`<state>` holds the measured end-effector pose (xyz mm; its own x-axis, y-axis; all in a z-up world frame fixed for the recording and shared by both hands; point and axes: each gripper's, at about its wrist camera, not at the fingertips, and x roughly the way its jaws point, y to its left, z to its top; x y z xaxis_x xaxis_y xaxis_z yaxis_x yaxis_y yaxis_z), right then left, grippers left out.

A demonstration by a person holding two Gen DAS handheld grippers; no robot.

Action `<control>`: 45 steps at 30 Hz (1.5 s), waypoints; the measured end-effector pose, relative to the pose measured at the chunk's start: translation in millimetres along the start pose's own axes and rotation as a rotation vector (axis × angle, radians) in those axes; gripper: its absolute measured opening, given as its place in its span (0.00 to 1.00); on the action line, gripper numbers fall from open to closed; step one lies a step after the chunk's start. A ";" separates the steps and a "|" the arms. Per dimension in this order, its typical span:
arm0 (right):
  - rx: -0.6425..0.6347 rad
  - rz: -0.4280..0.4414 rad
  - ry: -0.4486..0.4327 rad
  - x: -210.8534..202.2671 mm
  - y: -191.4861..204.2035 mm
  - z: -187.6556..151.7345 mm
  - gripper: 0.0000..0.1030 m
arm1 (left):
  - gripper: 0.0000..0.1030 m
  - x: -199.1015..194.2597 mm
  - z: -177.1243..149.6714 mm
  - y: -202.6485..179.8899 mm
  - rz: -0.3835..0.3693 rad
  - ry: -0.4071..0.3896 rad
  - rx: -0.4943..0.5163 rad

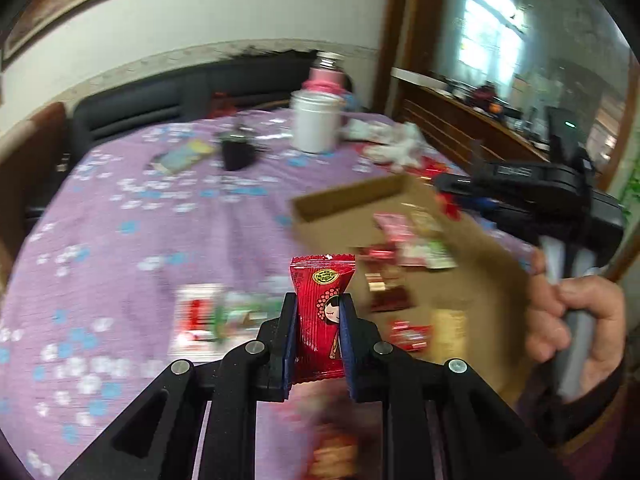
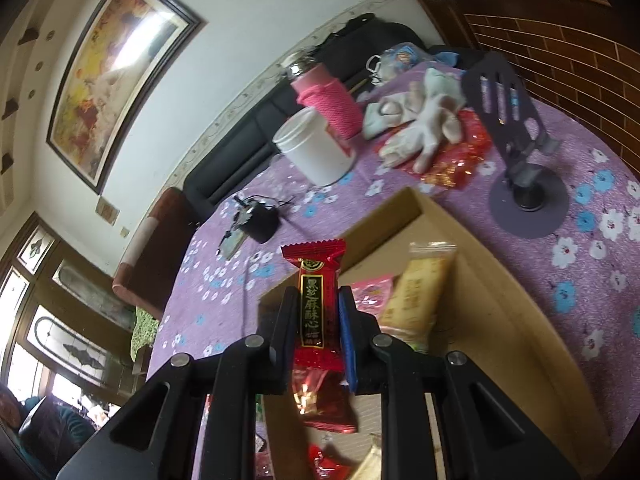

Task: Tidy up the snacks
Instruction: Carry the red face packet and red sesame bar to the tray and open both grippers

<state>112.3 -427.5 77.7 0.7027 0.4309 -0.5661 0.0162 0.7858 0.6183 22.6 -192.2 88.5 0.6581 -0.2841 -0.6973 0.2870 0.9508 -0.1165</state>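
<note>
A table under a purple cloth (image 2: 592, 248) printed with white and blue flowers carries everything. A shallow cardboard box (image 2: 492, 276) sits on it at the near side, with wrapped snacks inside. Beyond the box stand a white tub (image 2: 316, 148) and, just behind it, a bottle in a pink knitted sleeve (image 2: 332, 100). Pale gloves (image 2: 420, 128) lie on a red foil bag (image 2: 456, 160); a grey phone stand (image 2: 524, 200) rises beside them. A black pouch with keys (image 2: 256, 220) lies left of the box
</note>
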 end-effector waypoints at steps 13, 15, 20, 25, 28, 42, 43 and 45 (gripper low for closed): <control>0.010 -0.174 0.070 13.0 -27.1 3.5 0.18 | 0.18 49.3 -11.6 -74.2 -0.085 0.088 0.081; 0.009 -0.193 0.081 17.8 -29.5 2.0 0.18 | 0.18 53.7 -13.9 -76.7 -0.071 0.081 0.095; -0.009 -0.199 0.103 25.2 -27.0 -2.5 0.18 | 0.18 62.3 -18.7 -76.4 -0.045 0.074 0.114; -0.005 -0.212 0.105 28.2 -28.2 -2.8 0.18 | 0.18 64.1 -19.3 -76.0 -0.036 0.067 0.125; -0.005 -0.216 0.112 31.4 -28.0 -3.6 0.18 | 0.18 65.1 -20.4 -76.6 -0.040 0.069 0.128; -0.003 -0.220 0.096 27.9 -27.5 -2.5 0.20 | 0.18 63.4 -23.4 -83.0 -0.028 0.057 0.157; -0.003 -0.220 0.094 27.4 -27.4 -2.4 0.20 | 0.18 63.2 -23.8 -83.8 -0.025 0.055 0.160; 0.000 -0.218 0.095 26.8 -27.6 -2.1 0.20 | 0.18 62.8 -24.5 -85.4 -0.021 0.053 0.165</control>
<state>129.3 -436.7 44.2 0.6128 0.2910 -0.7347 0.1603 0.8647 0.4761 22.3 -288.2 37.3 0.6144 -0.2922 -0.7329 0.4133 0.9104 -0.0164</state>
